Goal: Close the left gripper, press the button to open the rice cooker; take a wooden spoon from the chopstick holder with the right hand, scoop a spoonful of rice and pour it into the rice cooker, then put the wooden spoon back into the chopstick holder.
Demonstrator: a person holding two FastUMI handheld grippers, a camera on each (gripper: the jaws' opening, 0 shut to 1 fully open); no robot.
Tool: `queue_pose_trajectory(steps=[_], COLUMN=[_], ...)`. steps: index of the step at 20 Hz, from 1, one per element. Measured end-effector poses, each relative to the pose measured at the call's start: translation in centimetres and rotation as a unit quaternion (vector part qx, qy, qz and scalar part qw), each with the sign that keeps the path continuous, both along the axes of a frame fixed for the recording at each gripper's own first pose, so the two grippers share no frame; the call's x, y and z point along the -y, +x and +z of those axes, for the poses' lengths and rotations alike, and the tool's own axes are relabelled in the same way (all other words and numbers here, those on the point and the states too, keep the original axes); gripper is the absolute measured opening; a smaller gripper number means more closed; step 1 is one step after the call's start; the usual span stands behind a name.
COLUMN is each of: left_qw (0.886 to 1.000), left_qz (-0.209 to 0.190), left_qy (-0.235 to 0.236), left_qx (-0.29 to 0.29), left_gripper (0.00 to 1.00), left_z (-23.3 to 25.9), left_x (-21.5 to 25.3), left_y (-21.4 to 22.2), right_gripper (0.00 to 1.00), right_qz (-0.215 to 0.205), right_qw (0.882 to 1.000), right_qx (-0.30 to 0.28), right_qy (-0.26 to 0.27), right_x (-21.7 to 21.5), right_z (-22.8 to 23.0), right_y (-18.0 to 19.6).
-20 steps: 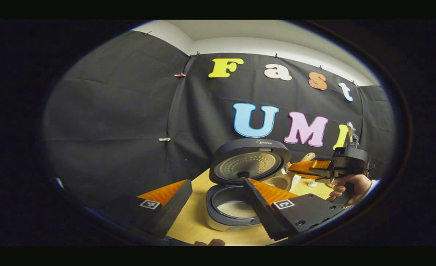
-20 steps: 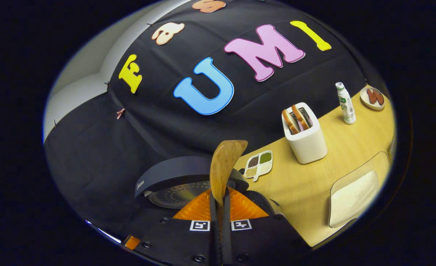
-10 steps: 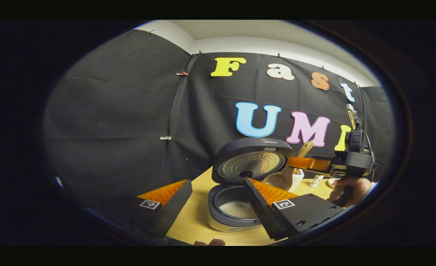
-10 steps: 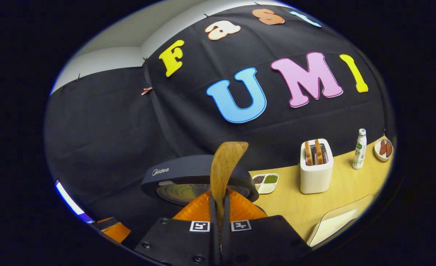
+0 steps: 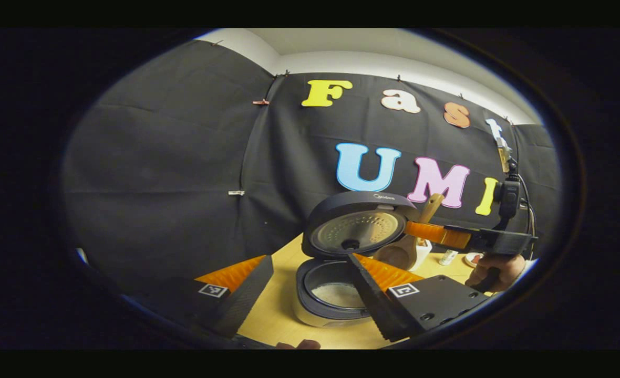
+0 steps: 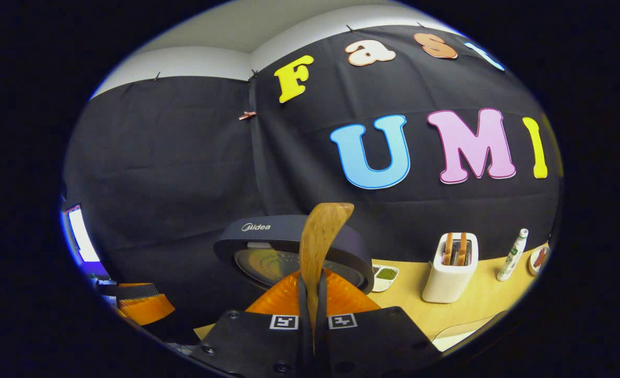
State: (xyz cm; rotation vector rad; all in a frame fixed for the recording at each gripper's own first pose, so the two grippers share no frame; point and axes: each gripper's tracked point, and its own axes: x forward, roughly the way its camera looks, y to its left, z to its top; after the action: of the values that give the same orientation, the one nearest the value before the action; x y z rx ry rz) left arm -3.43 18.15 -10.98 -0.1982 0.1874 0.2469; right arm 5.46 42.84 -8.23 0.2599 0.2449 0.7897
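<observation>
The wooden spoon (image 6: 320, 239) is seen gripped by its handle between the two fingers of the right gripper (image 6: 312, 294), which are clenched on it, the handle's flat upper end rising just in front of the raised lid of the rice cooker (image 5: 341, 294); in the left gripper view the spoon (image 5: 402, 252) is held beside the cooker's lid, its bowl low and apparently empty, the handle slanting upward. The spoon is judged to be light, stiff and fairly smooth, so a firm hold on the middle of the handle is thought best, since a grip near the tip would let it swivel when it is pushed into a holder. The cooker stands open on the table (image 5: 278, 315), and a layer of white rice (image 5: 339, 294) is seen in its inner pot, so the pouring is taken as done and the return of the spoon as the step left. A white toaster (image 6: 449, 273) with two slices in its slots, a small divided dish (image 6: 384, 277) of grains, a bottle (image 6: 510, 257) and a plate (image 6: 540, 258) are set further along the table. The left gripper (image 5: 310, 281) is released, its fingers spread wide and holding nothing, in front of the cooker. The chopstick holder cannot be made out with certainty
</observation>
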Motion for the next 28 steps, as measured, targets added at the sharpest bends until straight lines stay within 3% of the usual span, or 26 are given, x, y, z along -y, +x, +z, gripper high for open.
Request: queue_pose_trajectory(steps=[9,12,17,22,28], left_qw=[1.000,1.000,1.000,1.000,1.000], left_qz=[0.001,0.001,0.003,0.004,0.005], left_qy=[-0.002,0.001,-0.001,0.000,0.002], left_qx=[-0.014,-0.016,-0.017,-0.018,-0.012], left_gripper=[0.92,0.99,0.95,0.95,0.98], left_z=[-1.2,-1.6,-1.6,-1.6,-0.8], left_x=[0.1,-0.2,0.0,0.1,0.6], left_y=[-0.2,-1.1,-0.9,-0.8,-0.9], right_gripper=[0.06,0.06,0.06,0.06,0.06], right_qz=[0.069,0.079,0.096,0.086,0.058], right_qw=[0.994,0.987,0.978,0.983,0.997], right_qx=[0.069,0.110,0.146,0.124,0.022], right_qy=[-0.057,-0.082,-0.114,-0.105,-0.047], right_x=[-0.2,-0.1,0.1,0.3,0.4], right_z=[-1.6,-1.6,-2.5,-2.6,-2.2], right_y=[-1.8,-1.8,-2.4,-2.0,-2.0])
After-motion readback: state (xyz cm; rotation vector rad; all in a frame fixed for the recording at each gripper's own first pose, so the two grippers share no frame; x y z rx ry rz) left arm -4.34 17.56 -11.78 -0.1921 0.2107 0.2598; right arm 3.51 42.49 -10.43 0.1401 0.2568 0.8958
